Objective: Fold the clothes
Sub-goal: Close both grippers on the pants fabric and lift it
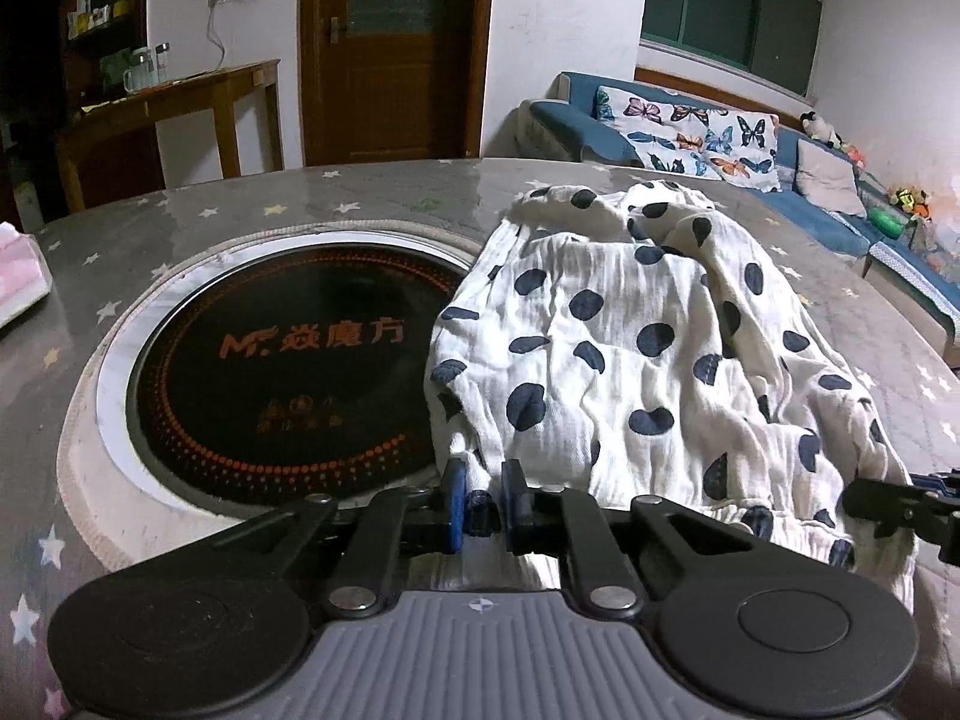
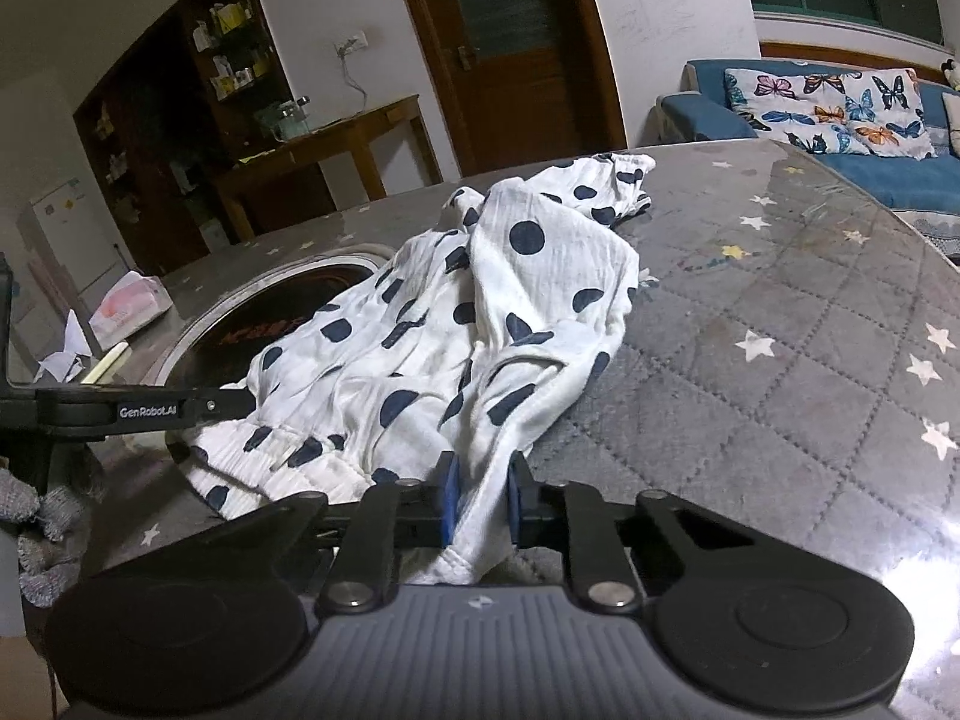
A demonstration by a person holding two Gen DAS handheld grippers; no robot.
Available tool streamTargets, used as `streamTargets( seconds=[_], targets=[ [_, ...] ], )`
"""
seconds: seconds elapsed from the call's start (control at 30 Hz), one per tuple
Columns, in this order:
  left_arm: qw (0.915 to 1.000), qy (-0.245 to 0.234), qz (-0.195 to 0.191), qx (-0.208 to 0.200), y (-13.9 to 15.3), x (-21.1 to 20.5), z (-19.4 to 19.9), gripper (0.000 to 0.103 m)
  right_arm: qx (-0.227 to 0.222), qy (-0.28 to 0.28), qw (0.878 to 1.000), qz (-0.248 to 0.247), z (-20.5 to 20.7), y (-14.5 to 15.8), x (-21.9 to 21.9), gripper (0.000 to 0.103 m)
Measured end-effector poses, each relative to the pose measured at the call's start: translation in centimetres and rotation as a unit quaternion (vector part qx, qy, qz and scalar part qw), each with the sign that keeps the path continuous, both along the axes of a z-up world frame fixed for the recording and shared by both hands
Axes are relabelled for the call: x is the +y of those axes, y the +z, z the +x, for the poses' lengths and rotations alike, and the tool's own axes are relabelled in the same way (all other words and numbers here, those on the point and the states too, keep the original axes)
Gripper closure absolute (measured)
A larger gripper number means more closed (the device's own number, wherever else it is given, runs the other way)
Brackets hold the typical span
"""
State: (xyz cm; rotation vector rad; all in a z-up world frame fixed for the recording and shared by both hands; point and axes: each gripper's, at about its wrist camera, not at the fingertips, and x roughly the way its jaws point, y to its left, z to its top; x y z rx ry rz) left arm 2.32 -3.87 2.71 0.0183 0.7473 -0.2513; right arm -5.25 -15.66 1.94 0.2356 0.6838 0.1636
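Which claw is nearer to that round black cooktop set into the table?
Left. The left claw grips the polka-dot garment right at the cooktop rim; the right claw grips the garment's other side, farther away.

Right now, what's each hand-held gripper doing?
Left hand-held gripper: closed on the near edge of the garment.
Right hand-held gripper: closed on the garment's near edge too.

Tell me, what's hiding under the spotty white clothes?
Under the polka-dot garment lies the grey star-print table cover, and its left side drapes over the round black cooktop's edge. Anything else beneath is covered. The left gripper and right gripper pinch its near edge.
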Motion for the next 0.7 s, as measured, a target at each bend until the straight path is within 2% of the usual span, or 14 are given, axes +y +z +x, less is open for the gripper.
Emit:
streamTargets(
  seconds=[0.27, 0.7],
  targets=[
    [0.9997, -0.004, -0.02, 0.011, 0.3, 1.6, -2.4, 0.092, 0.005, 0.032, 0.999, -0.008, -2.0, 0.4, 0.0, 0.093],
    [0.9986, -0.017, -0.033, 0.037, 0.2, 5.0, -8.4, 0.092, 0.044, 0.128, 0.991, -0.017, -7.7, 1.4, 1.0, 0.093]
  ],
)
